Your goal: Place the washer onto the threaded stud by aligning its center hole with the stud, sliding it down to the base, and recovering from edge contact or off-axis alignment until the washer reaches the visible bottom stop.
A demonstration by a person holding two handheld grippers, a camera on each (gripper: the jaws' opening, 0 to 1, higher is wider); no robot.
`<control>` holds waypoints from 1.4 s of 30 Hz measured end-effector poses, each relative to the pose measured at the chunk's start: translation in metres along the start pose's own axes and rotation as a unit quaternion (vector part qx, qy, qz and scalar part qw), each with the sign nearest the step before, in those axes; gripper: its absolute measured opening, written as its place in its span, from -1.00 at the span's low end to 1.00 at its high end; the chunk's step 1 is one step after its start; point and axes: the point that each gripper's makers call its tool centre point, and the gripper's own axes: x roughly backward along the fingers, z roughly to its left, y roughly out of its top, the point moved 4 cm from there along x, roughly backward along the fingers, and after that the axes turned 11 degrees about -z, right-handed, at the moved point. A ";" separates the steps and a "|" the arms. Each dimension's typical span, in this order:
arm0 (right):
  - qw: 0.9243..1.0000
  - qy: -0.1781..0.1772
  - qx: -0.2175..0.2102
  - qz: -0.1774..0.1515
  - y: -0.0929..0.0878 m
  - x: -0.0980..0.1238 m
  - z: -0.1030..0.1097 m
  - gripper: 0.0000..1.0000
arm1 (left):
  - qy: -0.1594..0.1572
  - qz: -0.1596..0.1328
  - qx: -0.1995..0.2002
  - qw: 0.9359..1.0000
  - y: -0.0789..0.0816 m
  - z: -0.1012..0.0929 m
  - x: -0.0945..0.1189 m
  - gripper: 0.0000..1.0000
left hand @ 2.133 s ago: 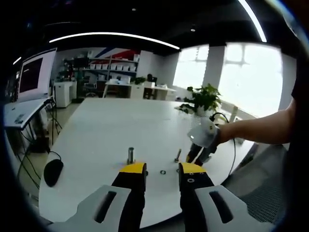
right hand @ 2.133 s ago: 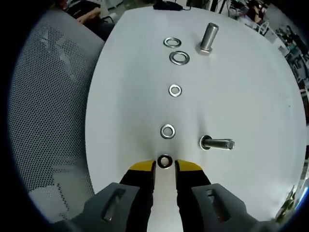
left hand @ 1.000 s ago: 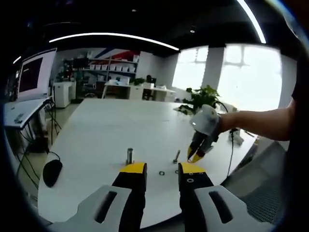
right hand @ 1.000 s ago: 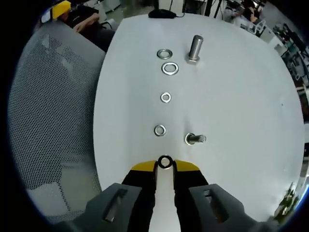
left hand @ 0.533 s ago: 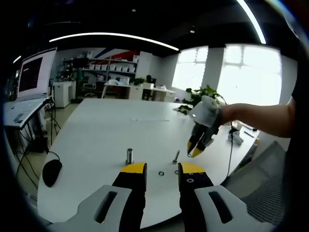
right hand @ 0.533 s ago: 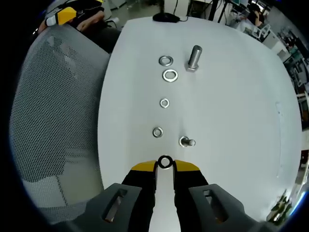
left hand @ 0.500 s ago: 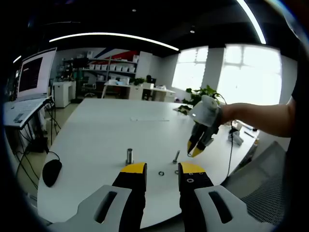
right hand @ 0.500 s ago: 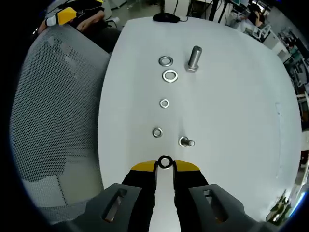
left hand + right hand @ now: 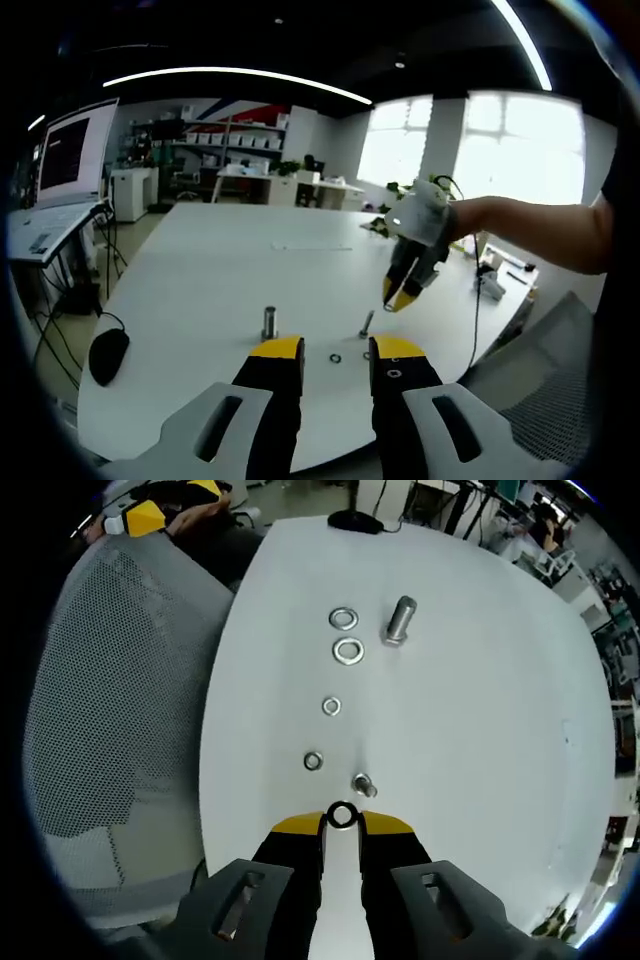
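Right gripper [image 9: 342, 822] pinches a washer [image 9: 342, 815] above the table [image 9: 480, 680], just short of the small stud [image 9: 362, 784]; next, centre its hole over the stud before lowering.

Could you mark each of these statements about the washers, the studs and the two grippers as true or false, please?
1. The right gripper holds a washer between its tips. True.
2. That washer is already seated on the small stud. False: it is held above the table, with the stud bare.
3. Four more washers lie in a row on the table: two larger, and, and two smaller, and. True.
4. The left gripper is clamped on the large stud. False: its jaws stand apart with nothing between them, and that stud stands beyond them.
5. A black mouse lies on the table. True.
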 end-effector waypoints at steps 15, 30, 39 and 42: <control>0.997 0.014 0.072 0.003 0.003 -0.012 -0.009 -0.72 | 0.000 0.001 0.000 1.000 0.000 0.000 0.000 -0.52; 0.994 0.009 0.106 -0.004 0.001 -0.024 -0.014 -0.72 | 0.003 0.003 0.001 1.000 -0.001 0.000 0.000 -0.52; 0.994 0.013 0.106 0.009 -0.003 -0.030 -0.016 -0.72 | 0.005 0.003 0.002 1.000 -0.001 0.001 0.000 -0.52; 0.994 0.015 0.105 0.012 -0.004 -0.033 -0.016 -0.72 | 0.005 0.003 0.002 1.000 -0.001 0.001 0.000 -0.52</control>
